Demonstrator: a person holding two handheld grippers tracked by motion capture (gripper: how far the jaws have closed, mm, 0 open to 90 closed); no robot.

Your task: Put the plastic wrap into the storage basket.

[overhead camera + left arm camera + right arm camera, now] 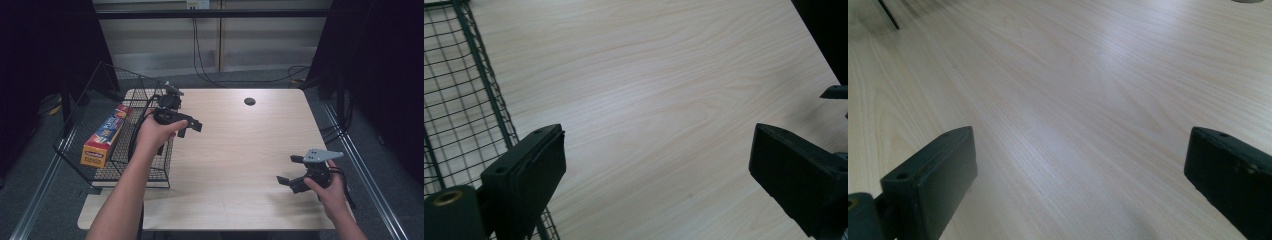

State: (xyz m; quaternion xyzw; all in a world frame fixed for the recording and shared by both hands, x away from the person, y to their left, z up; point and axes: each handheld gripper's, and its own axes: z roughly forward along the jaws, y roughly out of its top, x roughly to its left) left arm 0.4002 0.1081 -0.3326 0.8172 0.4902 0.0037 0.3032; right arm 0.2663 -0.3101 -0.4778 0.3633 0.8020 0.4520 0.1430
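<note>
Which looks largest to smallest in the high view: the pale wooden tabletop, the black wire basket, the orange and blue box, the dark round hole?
1. Pale wooden tabletop
2. Black wire basket
3. Orange and blue box, lying inside the basket
4. Dark round hole near the table's far edge

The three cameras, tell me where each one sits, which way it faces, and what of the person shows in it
High view: above the person's side, looking forward and down on the table; both forearms, left gripper, right gripper.
Left gripper view: rides that gripper, facing tabletop beside the wire basket; open jaws.
Right gripper view: rides that gripper, low over bare wood; open jaws.
Shared: basket in high and left views.
</note>
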